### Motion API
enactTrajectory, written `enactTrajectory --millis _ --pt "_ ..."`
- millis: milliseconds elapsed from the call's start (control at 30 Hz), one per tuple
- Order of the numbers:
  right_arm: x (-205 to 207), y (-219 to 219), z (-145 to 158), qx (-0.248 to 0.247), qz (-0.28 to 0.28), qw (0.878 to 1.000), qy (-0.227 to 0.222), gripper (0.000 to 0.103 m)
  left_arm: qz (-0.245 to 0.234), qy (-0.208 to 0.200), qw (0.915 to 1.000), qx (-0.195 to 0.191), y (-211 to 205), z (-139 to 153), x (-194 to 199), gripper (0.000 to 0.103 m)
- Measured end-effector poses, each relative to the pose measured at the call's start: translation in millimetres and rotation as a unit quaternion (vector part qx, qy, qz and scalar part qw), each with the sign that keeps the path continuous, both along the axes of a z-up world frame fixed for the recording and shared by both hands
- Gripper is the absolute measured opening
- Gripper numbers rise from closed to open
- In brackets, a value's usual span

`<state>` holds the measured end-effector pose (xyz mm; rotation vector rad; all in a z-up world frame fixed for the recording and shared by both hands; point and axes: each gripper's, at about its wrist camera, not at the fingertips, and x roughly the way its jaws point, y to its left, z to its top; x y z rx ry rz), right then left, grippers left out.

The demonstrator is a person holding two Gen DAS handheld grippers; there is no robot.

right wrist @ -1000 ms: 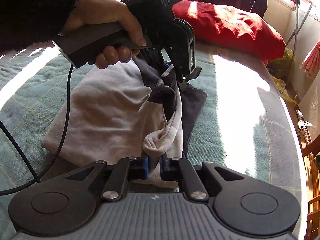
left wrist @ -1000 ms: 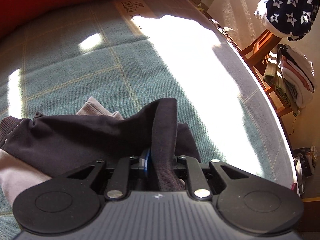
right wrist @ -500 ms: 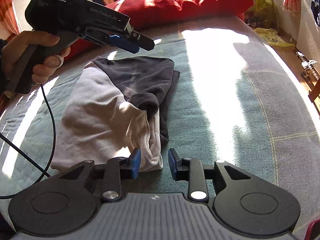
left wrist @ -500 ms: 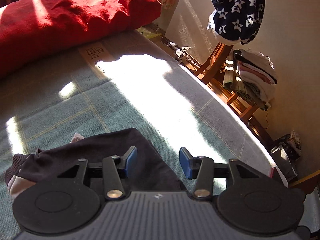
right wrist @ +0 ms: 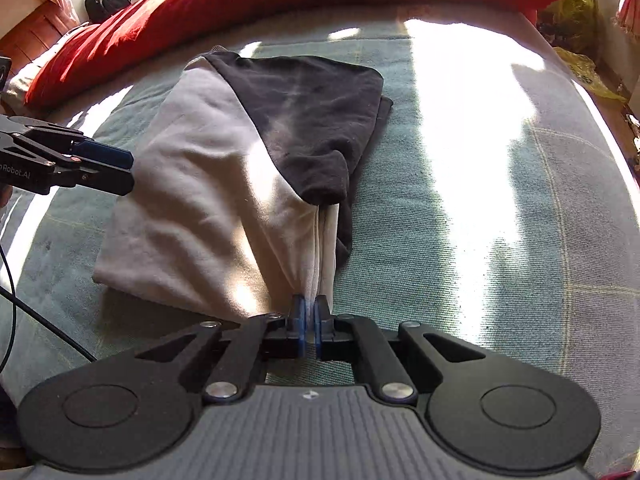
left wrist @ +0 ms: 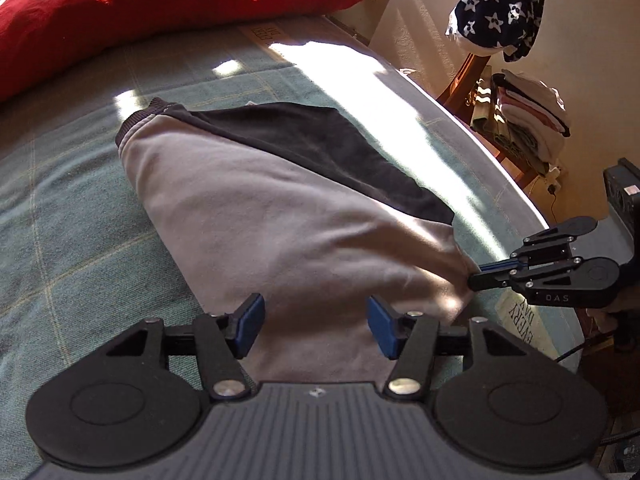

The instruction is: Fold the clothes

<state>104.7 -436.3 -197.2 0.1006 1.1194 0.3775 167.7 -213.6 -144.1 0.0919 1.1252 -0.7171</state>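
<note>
The right tongs [right wrist: 308, 320] pinched the shirt [right wrist: 208, 184] hem shut; the left tongs [left wrist: 314, 326], empty, were opening above it. Soft, light cloth: grip edges.

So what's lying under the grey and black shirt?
The shirt rests on the green checked blanket, folded over its own layers. The right gripper pinches its near hem. Anything between the layers is covered.
</note>
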Motion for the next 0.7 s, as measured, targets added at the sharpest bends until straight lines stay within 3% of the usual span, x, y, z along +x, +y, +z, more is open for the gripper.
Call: enactTrajectory --millis 100,300,433,500,533,700 --pt "5 -16 4 0.013 -0.022 1.000 0.018 0.010 -0.010 -0.021 0.9997 0.002 0 3 -4 0.057" --pt "33 -20 44 0.009 -0.023 0.999 -0.037 0.019 -0.006 -0.095 0.9953 -0.019 -3 18 26 0.057" --pt "76 6 55 0.025 0.000 0.998 -0.066 0.021 -0.011 -0.141 0.9898 -0.020 -15 1 61 0.057" --pt "94 20 57 0.030 0.010 0.997 -0.074 0.021 -0.013 -0.121 0.9926 0.001 -22 -21 78 0.057" --pt "103 28 58 0.031 0.015 0.996 -0.076 0.022 -0.003 -0.106 0.9943 -0.007 -20 -29 83 0.057" --pt "132 50 58 0.006 0.066 0.995 -0.077 0.022 0.016 -0.112 0.9916 -0.063 2 -9 79 0.057"
